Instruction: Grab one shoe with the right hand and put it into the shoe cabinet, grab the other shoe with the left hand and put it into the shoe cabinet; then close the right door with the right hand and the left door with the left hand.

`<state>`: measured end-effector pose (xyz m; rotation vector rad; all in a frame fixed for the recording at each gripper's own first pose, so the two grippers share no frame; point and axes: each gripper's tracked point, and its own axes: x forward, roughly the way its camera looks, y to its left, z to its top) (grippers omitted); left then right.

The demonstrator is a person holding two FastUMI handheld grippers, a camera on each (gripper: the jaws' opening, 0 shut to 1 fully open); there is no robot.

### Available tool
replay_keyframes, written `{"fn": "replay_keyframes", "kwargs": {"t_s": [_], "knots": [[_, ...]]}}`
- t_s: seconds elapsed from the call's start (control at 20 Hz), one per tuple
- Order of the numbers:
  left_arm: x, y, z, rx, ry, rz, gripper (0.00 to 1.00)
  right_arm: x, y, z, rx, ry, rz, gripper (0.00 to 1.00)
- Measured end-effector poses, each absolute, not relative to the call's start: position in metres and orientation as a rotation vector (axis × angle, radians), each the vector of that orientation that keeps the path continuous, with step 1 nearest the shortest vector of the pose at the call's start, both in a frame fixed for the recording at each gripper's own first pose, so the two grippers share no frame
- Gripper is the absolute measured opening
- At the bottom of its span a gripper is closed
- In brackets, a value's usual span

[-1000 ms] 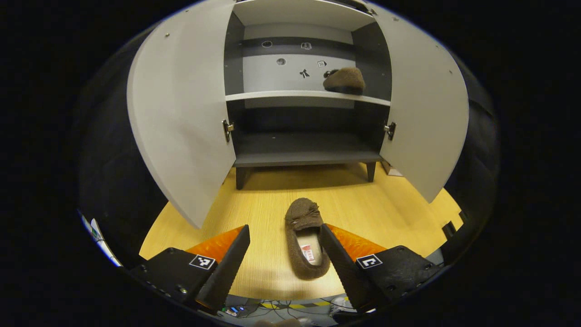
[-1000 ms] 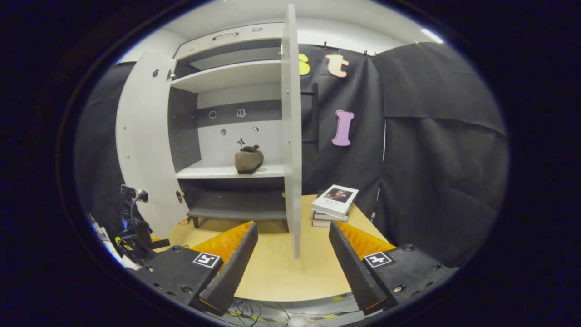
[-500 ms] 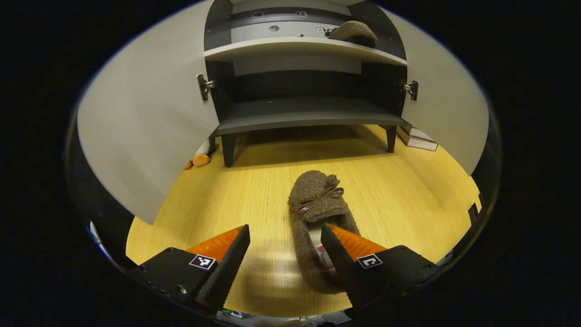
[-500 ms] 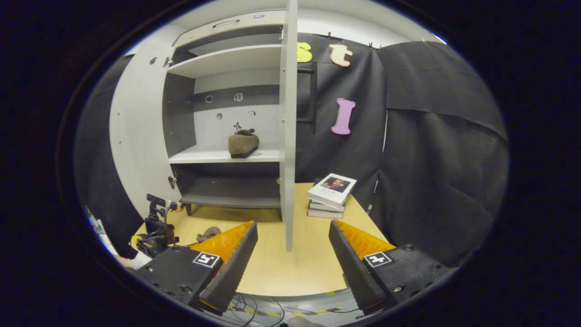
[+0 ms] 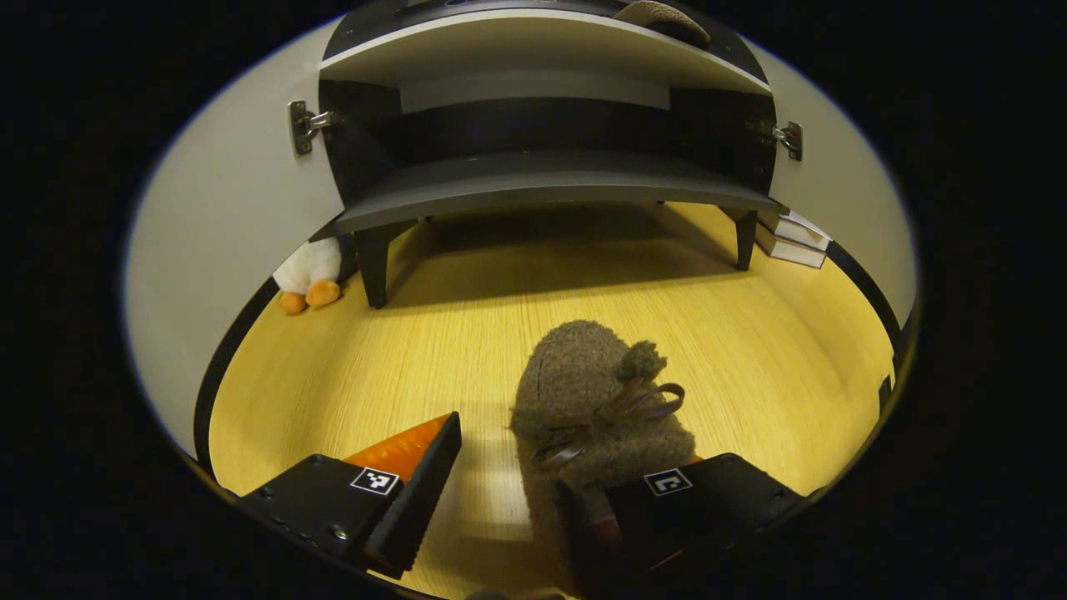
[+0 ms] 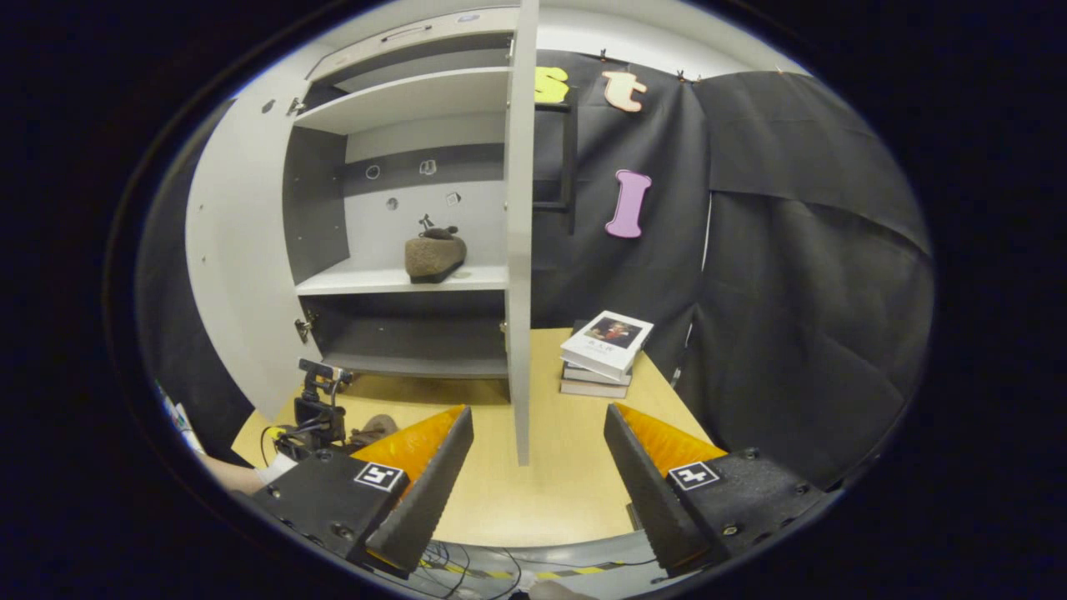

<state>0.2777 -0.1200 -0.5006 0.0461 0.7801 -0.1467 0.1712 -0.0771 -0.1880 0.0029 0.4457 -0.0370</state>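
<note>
on the yellow wooden floor in the left gripper view, a fuzzy brown slipper with a small bow (image 5: 600, 400) lies toe-first toward the open grey shoe cabinet (image 5: 542, 179). the left gripper (image 5: 517, 500) is low over it with its fingers spread wide: the left finger (image 5: 417, 492) stands on bare floor just beside the slipper, while the right finger is sunk out of sight in the slipper's opening, so the near side wall sits between them, a stance that looks meant to pinch that wall, though nothing is squeezed yet. both pale cabinet doors stand open; the left door (image 5: 208, 250) curves down the left side. a white and orange plush toy (image 5: 307, 275) rests by a cabinet leg, and a stack of books (image 5: 792, 237) lies to the right

from the right gripper view, the right gripper (image 6: 533, 483) hovers wide open and empty, held back from the cabinet, probably waiting for its door-closing turn. the matching brown slipper (image 6: 433, 254) already sits on the white middle shelf (image 6: 367, 279). the right door (image 6: 518, 233) is seen edge-on straight ahead. a stack of books topped by a white cover (image 6: 604, 350) sits by the black cloth wall. the other gripper (image 6: 321, 408) shows low at left, down by the floor
</note>
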Motion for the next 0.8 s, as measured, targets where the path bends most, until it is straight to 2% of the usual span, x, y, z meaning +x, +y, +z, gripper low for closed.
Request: {"fn": "replay_keyframes", "kwargs": {"t_s": [0.05, 0.1, 0.3, 0.35, 0.4, 0.6, 0.8], "knots": [[0.282, -0.127, -0.501, 0.019, 0.773, -0.156, 0.87, 0.172, -0.077, -0.189, 0.003, 0.449, -0.037, 0.99], [0.282, -0.130, -0.502, 0.009, 0.777, -0.149, 0.48, 0.172, -0.077, -0.191, 0.002, 0.453, -0.035, 1.00], [0.289, -0.120, -0.502, 0.048, 0.760, -0.114, 0.12, 0.173, -0.076, -0.191, 0.003, 0.452, -0.029, 0.99], [0.286, -0.117, -0.500, 0.057, 0.765, -0.108, 0.10, 0.173, -0.076, -0.189, 0.003, 0.447, -0.027, 1.00], [0.286, -0.114, -0.498, 0.061, 0.764, -0.095, 0.03, 0.172, -0.077, -0.186, 0.003, 0.441, -0.025, 1.00], [0.287, -0.106, -0.454, 0.067, 0.712, -0.090, 0.00, 0.170, -0.073, -0.176, 0.014, 0.414, -0.005, 0.99], [0.290, -0.105, -0.365, 0.107, 0.592, -0.063, 0.00, 0.169, -0.067, -0.163, 0.038, 0.383, 0.015, 1.00]]}}
